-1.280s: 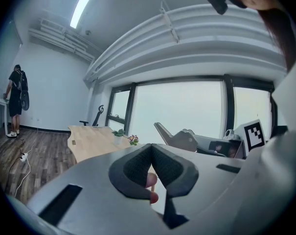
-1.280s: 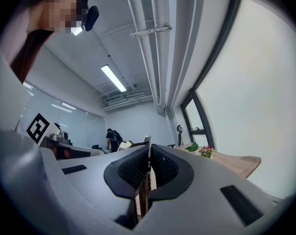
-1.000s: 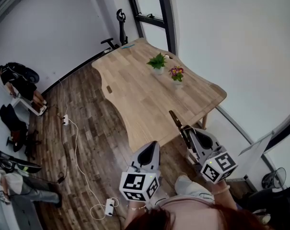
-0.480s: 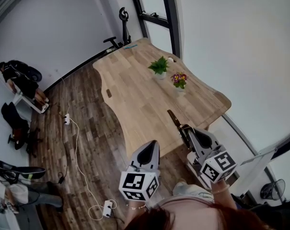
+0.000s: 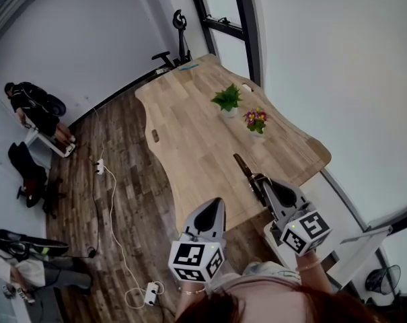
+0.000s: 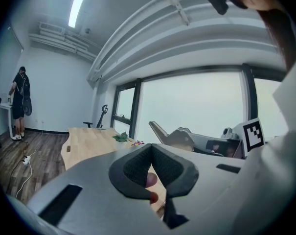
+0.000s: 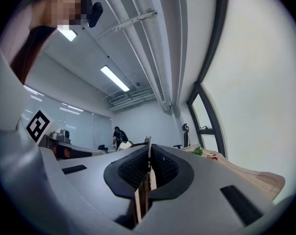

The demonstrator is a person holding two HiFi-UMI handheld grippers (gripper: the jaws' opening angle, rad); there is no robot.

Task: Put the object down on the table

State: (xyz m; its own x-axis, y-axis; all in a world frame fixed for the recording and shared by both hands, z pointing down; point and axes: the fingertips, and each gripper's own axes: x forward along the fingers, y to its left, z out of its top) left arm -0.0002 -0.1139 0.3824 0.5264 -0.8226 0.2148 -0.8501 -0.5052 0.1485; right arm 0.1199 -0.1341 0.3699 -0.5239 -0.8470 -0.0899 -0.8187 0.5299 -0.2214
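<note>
My right gripper [image 5: 260,180] is shut on a thin, dark brown, stick-like object [image 5: 244,167] with a wooden handle. The object juts forward from the jaws over the near edge of the light wooden table [image 5: 190,140]. In the right gripper view the object [image 7: 139,202] shows edge-on, pinched between the black pads [image 7: 133,170]. My left gripper [image 5: 215,205] hangs to the left, above the floor just short of the table edge. Its jaws meet at the tips with nothing held. The left gripper [image 6: 150,153] looks along the table in its own view.
A green potted plant [image 5: 228,99] and a small flower pot [image 5: 255,120] stand on the far half of the table. A white cable and power strip [image 5: 153,291] lie on the wooden floor at the left. A person [image 5: 33,112] stands far left by a desk.
The head view has drifted, so the table sits slightly further right and up in the picture. Both grippers keep their pose, and the right one still grips the object.
</note>
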